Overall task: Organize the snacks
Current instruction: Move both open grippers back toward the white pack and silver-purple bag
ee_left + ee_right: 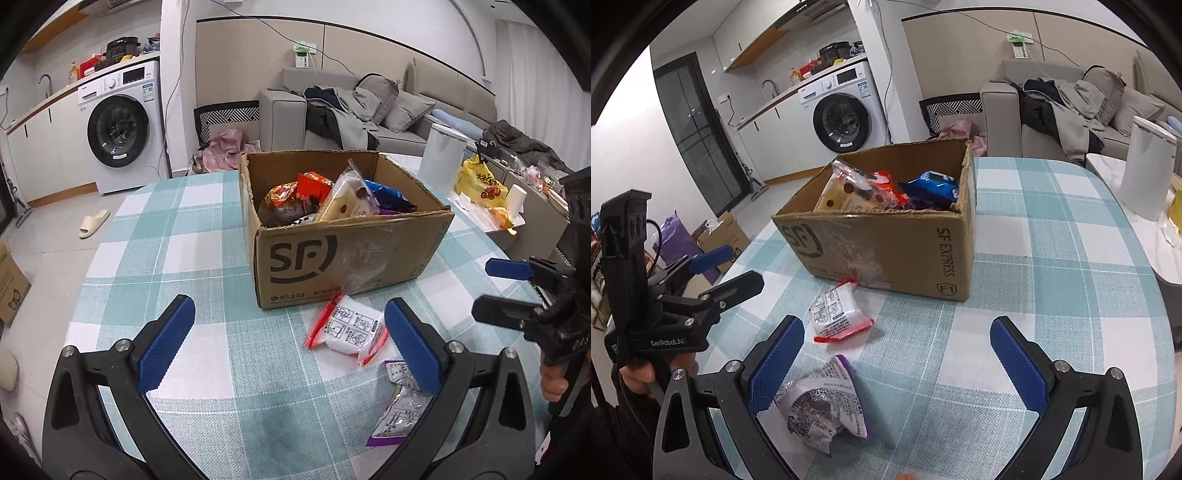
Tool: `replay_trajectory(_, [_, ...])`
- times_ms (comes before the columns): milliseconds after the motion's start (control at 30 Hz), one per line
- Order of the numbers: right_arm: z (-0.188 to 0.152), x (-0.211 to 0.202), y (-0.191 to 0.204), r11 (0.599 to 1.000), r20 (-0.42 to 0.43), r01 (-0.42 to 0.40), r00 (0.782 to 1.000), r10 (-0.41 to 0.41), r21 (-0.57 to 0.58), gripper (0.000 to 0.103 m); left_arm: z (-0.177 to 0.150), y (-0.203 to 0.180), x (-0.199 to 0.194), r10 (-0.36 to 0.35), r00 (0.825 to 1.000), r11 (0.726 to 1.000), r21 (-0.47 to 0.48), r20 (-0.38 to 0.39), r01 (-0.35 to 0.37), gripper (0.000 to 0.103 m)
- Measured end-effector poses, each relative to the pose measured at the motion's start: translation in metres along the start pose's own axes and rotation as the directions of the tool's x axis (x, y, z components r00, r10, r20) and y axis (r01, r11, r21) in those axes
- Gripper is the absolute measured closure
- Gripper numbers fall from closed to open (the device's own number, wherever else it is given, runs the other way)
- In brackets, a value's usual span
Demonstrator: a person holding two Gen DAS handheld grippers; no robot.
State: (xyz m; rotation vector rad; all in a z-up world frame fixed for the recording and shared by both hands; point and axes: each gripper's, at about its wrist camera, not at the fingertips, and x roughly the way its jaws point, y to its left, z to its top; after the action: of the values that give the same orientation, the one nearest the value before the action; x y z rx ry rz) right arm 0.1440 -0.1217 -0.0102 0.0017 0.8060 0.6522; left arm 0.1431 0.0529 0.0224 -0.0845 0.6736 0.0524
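An open cardboard box (347, 254) (897, 247) marked SF stands on the checked table and holds several snack packets. Just in front of it lies a white packet with red edges (349, 328) (836, 314). Nearer to me lies a purple-edged silver packet (399, 413) (823, 402). My left gripper (288, 343) is open over bare cloth, left of both packets; it also shows in the right wrist view (729, 267). My right gripper (897, 365) is open with nothing between its pads, its left pad beside the purple packet. It appears at the left wrist view's right edge (495, 288).
The table (177, 229) (1052, 258) wears a teal and white checked cloth. A white canister (441, 155) (1148, 166) stands behind the box on the right, by a yellow bag (480, 184). A washing machine (122, 129), a sofa (369, 107) and floor boxes (720, 236) lie beyond.
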Motion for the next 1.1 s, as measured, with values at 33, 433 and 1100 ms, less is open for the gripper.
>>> replay_trajectory(33, [-0.001,0.001,0.003,1.0,-0.01,-0.005,1.0,0.005,-0.01,0.0,0.0,0.001,0.001,0.003,1.0,1.0,-0.002,-0.001,-0.003,0.001])
replay_trajectory(433, [-0.02,0.032,0.039,0.989,-0.141,-0.041,0.99,0.021,-0.142,0.0,-0.001,0.011,0.009,0.028,1.0,0.999,-0.017,-0.008,-0.028,0.001])
replay_trajectory(1100, [-0.036,0.068,0.026,0.986,-0.271,-0.051,0.963,0.007,-0.159,0.0,-0.006,0.008,0.021,0.03,0.999,1.0,0.005,-0.03,-0.03,0.001])
